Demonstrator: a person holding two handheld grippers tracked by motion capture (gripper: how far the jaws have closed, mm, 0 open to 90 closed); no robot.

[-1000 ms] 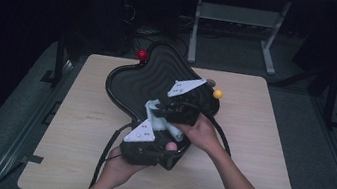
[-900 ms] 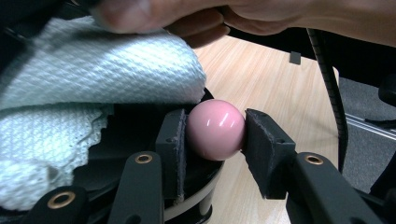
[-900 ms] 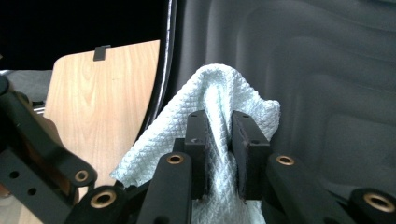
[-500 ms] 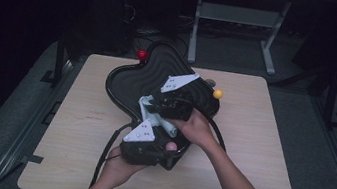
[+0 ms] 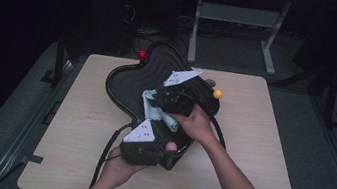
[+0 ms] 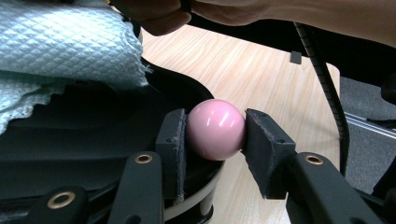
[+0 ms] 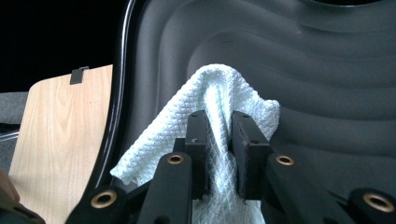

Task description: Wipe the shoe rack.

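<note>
Left claw (image 6: 215,135) clamps a glossy pink ball (image 6: 215,129); right claw (image 7: 218,135) pinches a quilted white cloth (image 7: 212,100).

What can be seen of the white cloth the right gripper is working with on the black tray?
The cloth is pale, bluish-white, with a quilted diamond weave, like a thin wipe. It is bunched and folded, not flat. The right gripper pinches a fold between its jaws, and the loose part drapes onto the ridged surface of the black tray. From above it lies mid-tray, between the two grippers.
</note>
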